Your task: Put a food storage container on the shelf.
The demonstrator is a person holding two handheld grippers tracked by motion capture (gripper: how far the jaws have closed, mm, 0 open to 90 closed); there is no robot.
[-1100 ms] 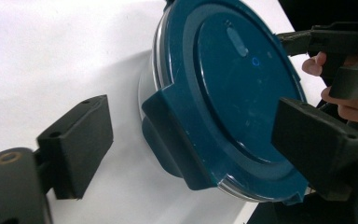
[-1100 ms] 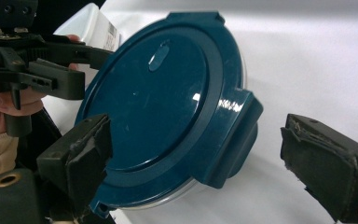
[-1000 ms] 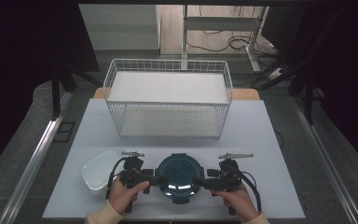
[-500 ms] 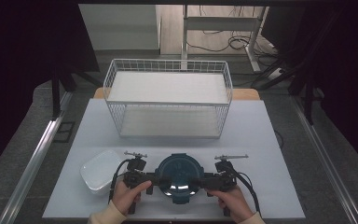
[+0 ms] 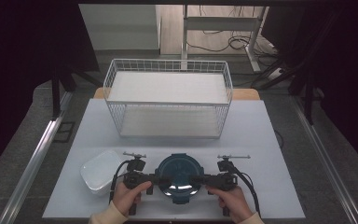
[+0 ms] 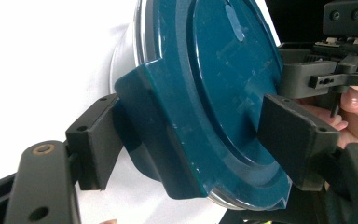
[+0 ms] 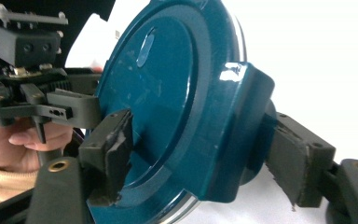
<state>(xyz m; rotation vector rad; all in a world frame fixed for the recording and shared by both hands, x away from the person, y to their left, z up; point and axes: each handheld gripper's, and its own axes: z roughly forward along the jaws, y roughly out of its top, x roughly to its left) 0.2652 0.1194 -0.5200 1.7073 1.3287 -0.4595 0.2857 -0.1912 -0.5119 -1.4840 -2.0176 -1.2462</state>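
A round container with a dark teal lid sits near the table's front edge, between my two grippers. My left gripper grips its left side and my right gripper its right side. In the left gripper view the jaws clamp a side latch flap of the teal lid, and the left gripper has one pad under the flap and one on top. In the right gripper view the right gripper is shut the same way on the opposite flap of the lid.
A white square tub lies just left of the left hand. A white wire basket stands across the back half of the table. The table's front edge runs close under both hands.
Both hands and the teal-lidded container have shifted slightly toward the table's front edge. The grip on both sides is unchanged.
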